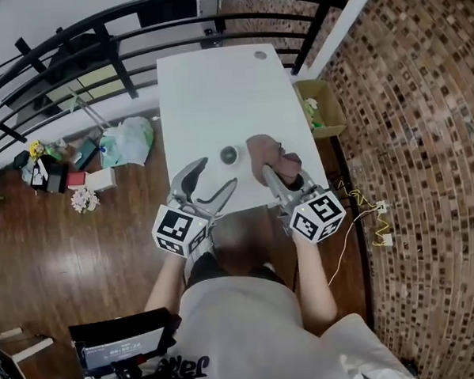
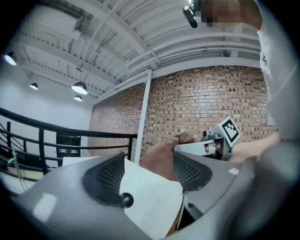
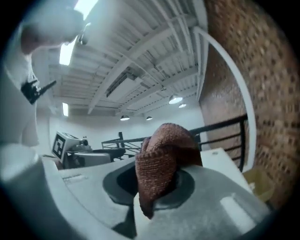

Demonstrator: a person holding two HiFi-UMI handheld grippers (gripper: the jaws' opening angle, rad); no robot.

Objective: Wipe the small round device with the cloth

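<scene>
One cloth pinched, one device flat on the bench

Your right tongs [image 3: 154, 180] pinch the single brown knitted cloth [image 3: 161, 157], which is bunched, with its loose end hanging below the jaws. Your left tongs [image 2: 149, 173] stand spread with nothing between them. The one small round grey device [image 1: 229, 154] lies flat and face up on the white bench [image 1: 216, 91], just left of the cloth; being round, it has no long axis.

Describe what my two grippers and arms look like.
The left claw and right claw are light grey plastic, curved, with dark mesh pads. Each carries a white cube bearing black square markers. The shirt is pale and short-sleeved.
</scene>
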